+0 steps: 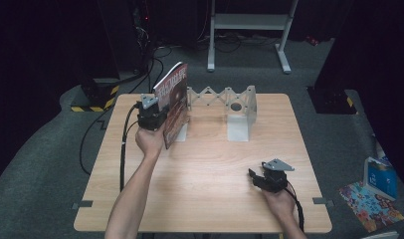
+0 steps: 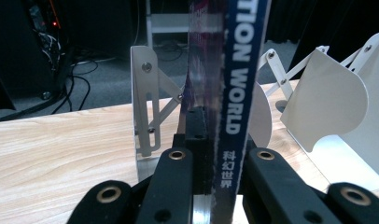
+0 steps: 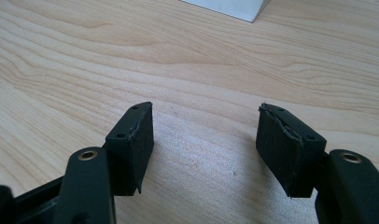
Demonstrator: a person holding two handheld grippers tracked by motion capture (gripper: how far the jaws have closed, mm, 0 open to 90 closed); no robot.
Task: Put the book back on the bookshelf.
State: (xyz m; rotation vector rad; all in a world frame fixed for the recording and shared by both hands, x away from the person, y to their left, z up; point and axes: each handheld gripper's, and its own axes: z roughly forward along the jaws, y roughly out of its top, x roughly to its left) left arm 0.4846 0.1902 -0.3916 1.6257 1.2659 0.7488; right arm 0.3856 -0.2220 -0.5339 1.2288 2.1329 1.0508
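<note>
High view first: the left gripper (image 1: 151,115) is clenched on a thin red-covered magazine (image 1: 173,99), holding it upright on edge above the far-left part of the pale wooden table (image 1: 205,189), just beside the left end plate of a white metal expanding book rack (image 1: 229,107). Its long axis runs near to far and tilts upward, with the top corner pointing away from the person. The right gripper (image 1: 257,178) rests at the near right, well apart from the rack.

Left gripper view: the magazine's blue spine (image 2: 234,88) stands vertical between the black pads, lettering reading bottom to top, and the rack's left plate (image 2: 145,102) sits just behind it. I judge the grip narrow for so floppy a thing; the loose pages could sag or fan open and catch on that plate, or the magazine could pivot in the pads and miss the slot.

Right gripper view: its jaws stand released and wide, nothing between them, over bare wood grain, too far off to steady the rack if it slides.
</note>
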